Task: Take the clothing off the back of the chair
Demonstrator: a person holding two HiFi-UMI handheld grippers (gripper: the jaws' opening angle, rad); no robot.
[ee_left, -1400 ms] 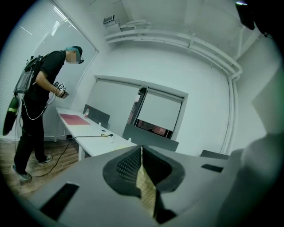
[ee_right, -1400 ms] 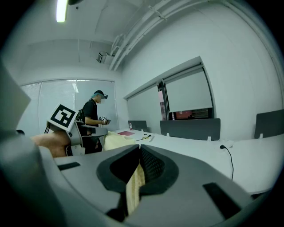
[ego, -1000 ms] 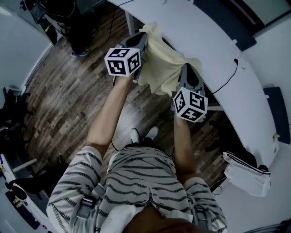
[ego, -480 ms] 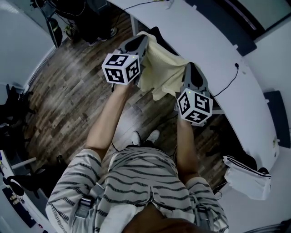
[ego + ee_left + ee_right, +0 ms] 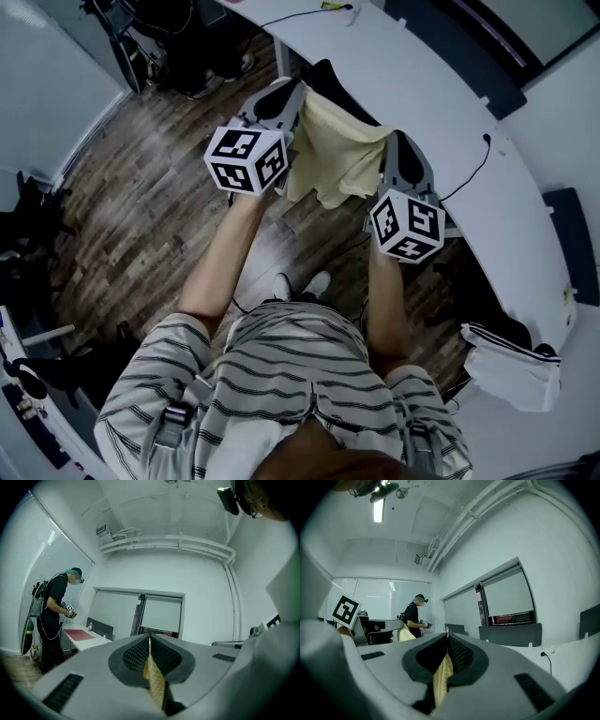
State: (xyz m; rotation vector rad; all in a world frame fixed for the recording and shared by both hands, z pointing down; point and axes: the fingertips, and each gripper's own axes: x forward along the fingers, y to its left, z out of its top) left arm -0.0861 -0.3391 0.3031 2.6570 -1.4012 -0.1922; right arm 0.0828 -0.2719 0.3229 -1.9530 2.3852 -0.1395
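Out front, left gripper (image 5: 279,94) and right gripper (image 5: 399,142) pinch clothing (image 5: 339,155), level.

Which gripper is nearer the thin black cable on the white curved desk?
Right. The right gripper is beside the thin black cable; the left gripper is farther off, across the pale yellow garment both hold.

The clothing (image 5: 342,155) is showing as matt, pale yellow cloth, finely woven where it is lying against the ribbed black pads inside the smooth grey plastic fingers (image 5: 201,667) of the left gripper (image 5: 149,639). The floor (image 5: 141,206) is showing grainy wood planks, and the table (image 5: 441,75) is looking smooth and white.
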